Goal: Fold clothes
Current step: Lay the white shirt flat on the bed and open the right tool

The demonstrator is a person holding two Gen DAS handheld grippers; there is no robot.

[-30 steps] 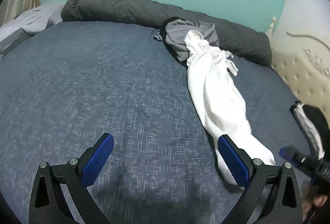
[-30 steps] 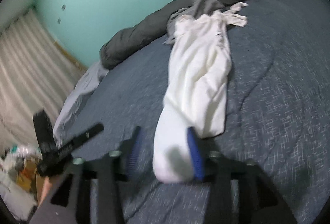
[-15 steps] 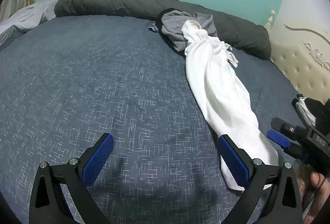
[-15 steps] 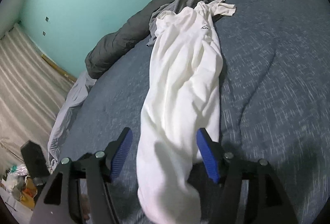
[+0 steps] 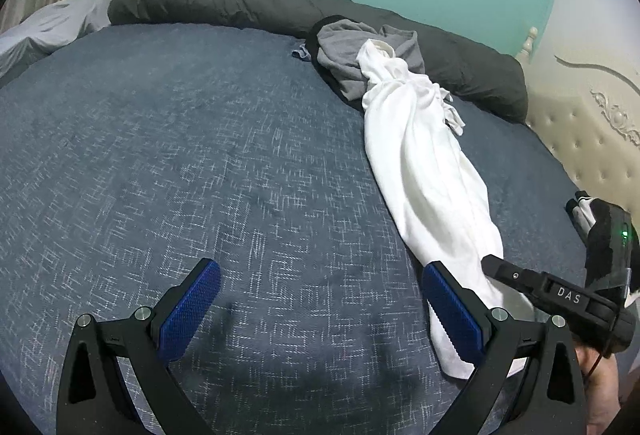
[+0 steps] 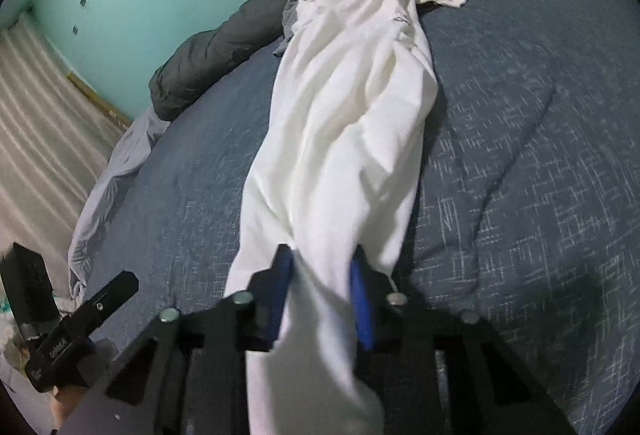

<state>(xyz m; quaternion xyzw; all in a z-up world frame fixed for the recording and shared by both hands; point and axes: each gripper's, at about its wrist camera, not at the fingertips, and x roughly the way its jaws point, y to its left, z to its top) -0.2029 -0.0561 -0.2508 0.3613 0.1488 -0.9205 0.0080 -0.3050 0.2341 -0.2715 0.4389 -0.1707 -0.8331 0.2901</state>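
A white garment (image 5: 424, 171) lies stretched out in a long bunched strip on the blue bedspread (image 5: 200, 163). Its far end rests on a grey garment (image 5: 348, 55). My left gripper (image 5: 320, 303) is open and empty, low over the bedspread just left of the white garment's near end. In the right wrist view my right gripper (image 6: 322, 295) is closed on the near end of the white garment (image 6: 352, 107), with cloth bunched between the blue pads. The right gripper's body also shows at the right edge of the left wrist view (image 5: 560, 299).
A rolled dark grey duvet (image 5: 248, 3) lies along the far edge of the bed against the teal wall. A light grey sheet (image 6: 116, 171) hangs off the bed's left side. A cream tufted headboard (image 5: 592, 139) stands at the right. A black-and-white item (image 5: 588, 211) lies near it.
My right gripper has moved onto the near end of the white garment and narrowed from open to closed on the cloth. The left gripper has stayed open and shifted little.
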